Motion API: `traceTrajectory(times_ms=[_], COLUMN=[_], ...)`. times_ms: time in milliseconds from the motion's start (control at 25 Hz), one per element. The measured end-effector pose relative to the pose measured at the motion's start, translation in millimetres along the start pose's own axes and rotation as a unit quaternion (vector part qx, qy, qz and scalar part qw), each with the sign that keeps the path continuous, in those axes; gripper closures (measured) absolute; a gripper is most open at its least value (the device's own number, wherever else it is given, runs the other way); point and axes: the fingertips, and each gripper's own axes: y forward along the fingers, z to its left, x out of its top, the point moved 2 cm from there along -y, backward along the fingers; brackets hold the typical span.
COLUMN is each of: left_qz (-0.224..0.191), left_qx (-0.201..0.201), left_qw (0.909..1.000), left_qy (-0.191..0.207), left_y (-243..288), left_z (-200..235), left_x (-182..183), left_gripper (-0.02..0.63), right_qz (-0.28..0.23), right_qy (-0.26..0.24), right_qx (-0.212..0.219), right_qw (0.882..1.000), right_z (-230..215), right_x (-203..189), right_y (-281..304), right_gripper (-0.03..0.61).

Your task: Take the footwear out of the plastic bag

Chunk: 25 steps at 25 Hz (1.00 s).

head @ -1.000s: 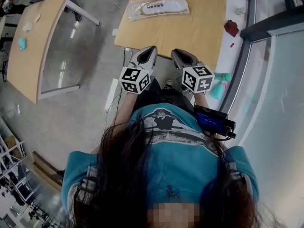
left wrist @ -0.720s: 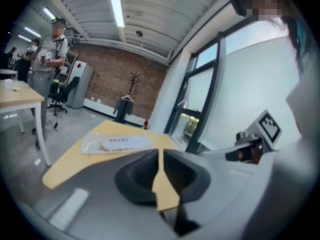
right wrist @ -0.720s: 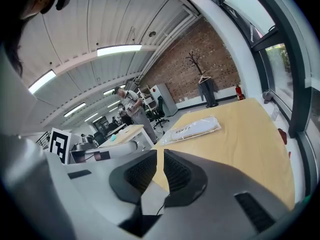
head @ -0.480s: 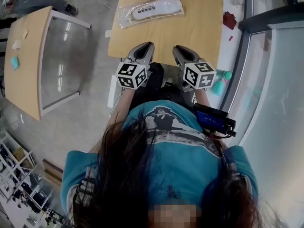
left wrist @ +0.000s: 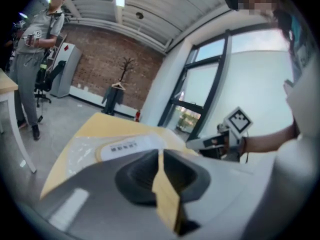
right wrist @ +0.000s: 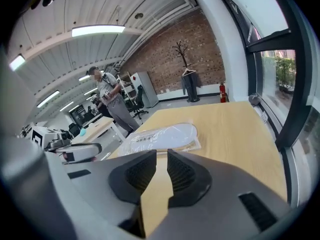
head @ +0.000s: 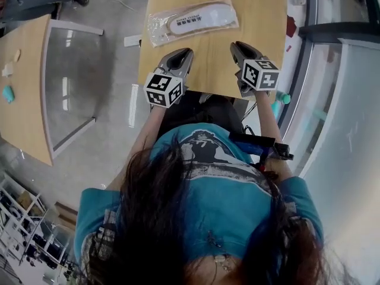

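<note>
A clear plastic bag [head: 193,21] with a flat white slipper inside lies on the far half of the wooden table [head: 255,16]. The same bag [left wrist: 117,146] [right wrist: 162,136] shows ahead of both pairs of jaws. My left gripper [head: 183,55] [left wrist: 160,153] hovers over the table's near edge, just short of the bag, with its jaws shut and empty. To the right of the bag, my right gripper [head: 237,46] [right wrist: 162,154] hangs over the table, jaws a narrow gap apart with nothing between them. Neither gripper touches the bag.
A second wooden table [head: 27,88] stands to the left across grey floor. A dark window frame [head: 309,34] runs along the right, with a red object [head: 290,25] and a teal object [head: 279,103] near it. A person [right wrist: 107,96] stands beyond the tables.
Both grippers have moved forward from in front of the person's body to over the table's near edge, closer to the bag. The right one has gone further.
</note>
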Motion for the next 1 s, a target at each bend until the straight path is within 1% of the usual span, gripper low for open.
traceTrajectory(times_ms=[160,280,360,440,520,680,760,880,1000], left_qz=[0.017,0.025,0.031,0.031,0.028,0.023,0.02,0.018,0.019], left_qx=[-0.018,-0.028,-0.035,-0.041,-0.042,-0.029,-0.015,0.004,0.015], left_qw=[0.9997,0.9992,0.9988,0.9986,0.9987,0.9991,0.9993,0.9991,0.998], left_qy=[-0.008,-0.015,-0.015,-0.014,-0.012,-0.02,-0.028,-0.038,-0.058], left_y=[6.3,10.0,12.8,13.3,11.4,13.9,11.4,4.6,12.4], left_z=[9.3,16.1,18.8,18.1,17.3,30.9,37.6,42.7,47.0], left_x=[-3.7,-3.4,-3.5,-0.4,4.9,5.0,1.9,-0.1,-6.7], left_gripper=[0.597,0.597,0.596,0.597,0.597,0.597,0.597,0.597,0.597], right_qz=[0.015,0.036,0.048,0.058,0.066,0.092,0.107,0.121,0.133], right_qy=[0.015,0.006,-0.004,-0.011,-0.017,-0.023,-0.019,-0.012,-0.009], right_qx=[-0.017,-0.039,-0.051,-0.053,-0.052,-0.064,-0.057,-0.031,-0.008], right_qw=[1.0,0.999,0.998,0.997,0.996,0.993,0.992,0.992,0.991], right_z=[-25.5,-42.1,-51.8,-58.0,-62.1,-82.4,-87.8,-84.6,-88.3], right_x=[18.5,30.4,35.8,41.3,46.5,45.8,41.7,39.2,36.4], right_y=[27.6,49.0,60.4,67.1,72.2,95.3,103.6,105.7,110.0], right_gripper=[0.526,0.522,0.495,0.468,0.451,0.449,0.451,0.456,0.489])
